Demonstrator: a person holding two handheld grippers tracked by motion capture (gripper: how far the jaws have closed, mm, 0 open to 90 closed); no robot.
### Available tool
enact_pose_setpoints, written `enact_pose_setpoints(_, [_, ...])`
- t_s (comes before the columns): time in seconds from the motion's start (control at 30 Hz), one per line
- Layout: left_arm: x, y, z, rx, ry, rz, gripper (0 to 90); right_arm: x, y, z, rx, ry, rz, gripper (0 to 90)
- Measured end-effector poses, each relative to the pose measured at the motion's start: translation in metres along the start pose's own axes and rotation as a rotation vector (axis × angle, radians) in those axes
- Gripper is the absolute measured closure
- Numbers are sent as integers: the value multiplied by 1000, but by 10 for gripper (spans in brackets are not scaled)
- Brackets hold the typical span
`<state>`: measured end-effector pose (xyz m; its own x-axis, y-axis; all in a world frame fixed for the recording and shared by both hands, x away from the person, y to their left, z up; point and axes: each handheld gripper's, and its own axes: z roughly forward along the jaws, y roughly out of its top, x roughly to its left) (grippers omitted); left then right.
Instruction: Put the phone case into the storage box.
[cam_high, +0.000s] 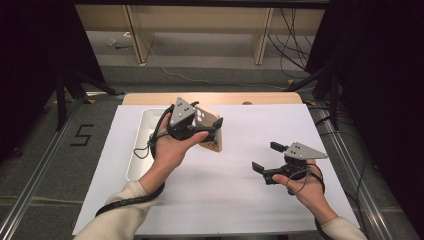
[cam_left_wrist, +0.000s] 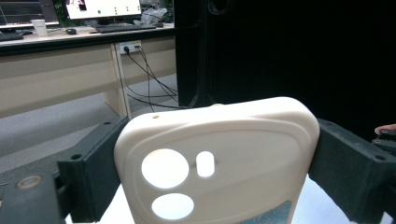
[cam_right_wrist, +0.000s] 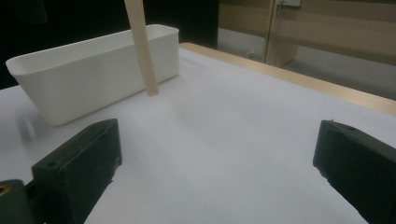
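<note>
A person holds a claw in each hand over a white worktop (cam_high: 225, 200). The left claw (cam_high: 212, 125), upper centre-left of the high view, is clamped across the width of a cream phone case (cam_left_wrist: 219, 158). The case stands nearly upright, its long axis running top to bottom, its lower end close above the worktop. In the left claw view the camera cut-outs of the case face the lens and a black jaw presses on each side edge.

A long white bin (cam_high: 142, 145) lies at the left of the high view, just left of the case and partly behind the hand, its long axis running up and down the frame. The left claw is the nearer one to it by far.

The right claw (cam_high: 267, 160), lower right of the high view, hangs with its jaws wide apart and nothing between them, pointing left toward the case. In the right claw view the bin (cam_right_wrist: 93, 74) sits upper left, with the case (cam_right_wrist: 142, 46) edge-on as a thin slanted strip in front of it.

Beyond the worktop are grey floor, desk legs and trailing cables.
</note>
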<state>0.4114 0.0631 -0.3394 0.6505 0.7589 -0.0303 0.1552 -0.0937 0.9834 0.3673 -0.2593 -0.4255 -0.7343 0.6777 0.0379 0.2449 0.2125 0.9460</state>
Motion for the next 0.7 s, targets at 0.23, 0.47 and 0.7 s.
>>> enact_pose_setpoints(0.23, [4,0,-3,-1,10,0,103,-1,-1,-3,-2,-3,4,22])
enact_pose_setpoints(0.47, [8,1,-5,-3,18,4,103,-3,-3,-6,-1,-9,8,22])
enact_pose_setpoints(0.7, [11,1,-7,-5,26,1,103,-5,-4,-8,-2,-12,12,22])
